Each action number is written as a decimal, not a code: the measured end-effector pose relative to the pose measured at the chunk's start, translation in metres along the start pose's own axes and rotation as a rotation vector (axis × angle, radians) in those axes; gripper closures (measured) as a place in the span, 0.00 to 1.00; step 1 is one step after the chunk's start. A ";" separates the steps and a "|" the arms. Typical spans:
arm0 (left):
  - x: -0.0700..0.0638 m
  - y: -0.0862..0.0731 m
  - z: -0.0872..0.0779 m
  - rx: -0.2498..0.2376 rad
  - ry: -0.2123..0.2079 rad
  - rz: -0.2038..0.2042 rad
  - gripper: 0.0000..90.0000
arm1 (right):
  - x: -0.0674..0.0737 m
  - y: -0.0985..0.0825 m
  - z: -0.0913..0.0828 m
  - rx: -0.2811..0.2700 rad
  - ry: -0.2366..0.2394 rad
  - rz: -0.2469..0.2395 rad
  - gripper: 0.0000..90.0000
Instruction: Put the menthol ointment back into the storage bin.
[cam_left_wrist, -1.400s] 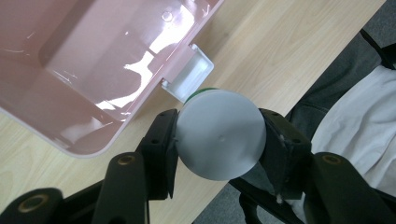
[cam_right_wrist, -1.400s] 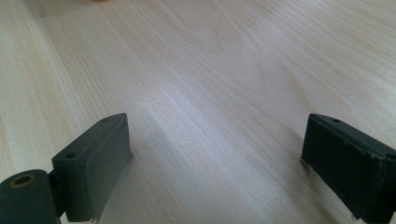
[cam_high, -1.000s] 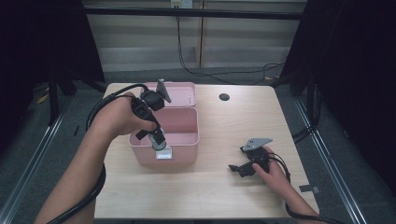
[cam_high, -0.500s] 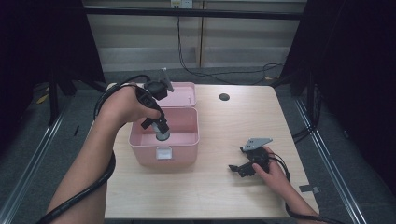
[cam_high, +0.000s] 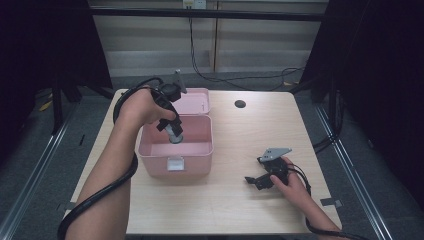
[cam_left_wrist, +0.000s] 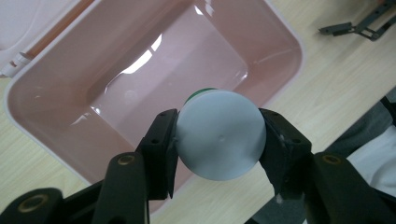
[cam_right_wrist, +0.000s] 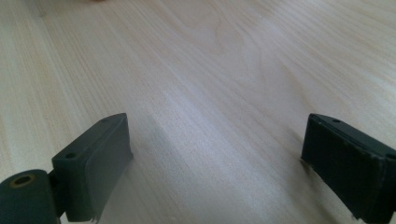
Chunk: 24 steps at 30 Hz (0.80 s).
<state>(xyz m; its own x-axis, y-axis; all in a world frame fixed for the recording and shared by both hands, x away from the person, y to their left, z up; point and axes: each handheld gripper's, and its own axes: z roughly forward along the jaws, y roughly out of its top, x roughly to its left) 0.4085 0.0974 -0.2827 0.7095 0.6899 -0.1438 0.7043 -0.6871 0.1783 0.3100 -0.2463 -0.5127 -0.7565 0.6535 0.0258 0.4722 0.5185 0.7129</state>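
Note:
My left gripper points down into the open pink box and is shut on a small bottle. In the left gripper view the bottle's round white base sits clamped between both jaws of that gripper, a green band showing behind it, with the empty pink box bottom beyond. My right gripper rests on the table at the front right, jaws wide apart. In the right gripper view that gripper has only bare wood between its pads.
The box's pink lid lies folded back behind it. A small dark round hole sits in the tabletop at the back. Cables trail from both grippers. Dark floor and rails surround the table.
My left gripper carried the bottle from the box's front edge back over the box and lowered it into the opening. The right gripper stayed put.

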 end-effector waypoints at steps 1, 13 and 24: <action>0.002 0.001 0.002 -0.004 0.000 -0.004 0.56 | 0.000 0.000 0.000 0.000 0.000 0.000 0.08; 0.018 0.009 0.023 -0.011 0.043 -0.049 0.56 | 0.000 0.000 0.000 0.000 0.000 0.000 0.08; 0.023 0.013 0.037 -0.003 0.067 -0.065 0.56 | 0.000 0.000 0.000 0.000 0.000 0.000 0.08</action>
<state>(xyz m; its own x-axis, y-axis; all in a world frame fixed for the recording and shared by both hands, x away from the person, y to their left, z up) 0.4345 0.0959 -0.3197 0.6592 0.7466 -0.0897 0.7485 -0.6400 0.1738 0.3100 -0.2463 -0.5127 -0.7566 0.6534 0.0258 0.4721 0.5186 0.7129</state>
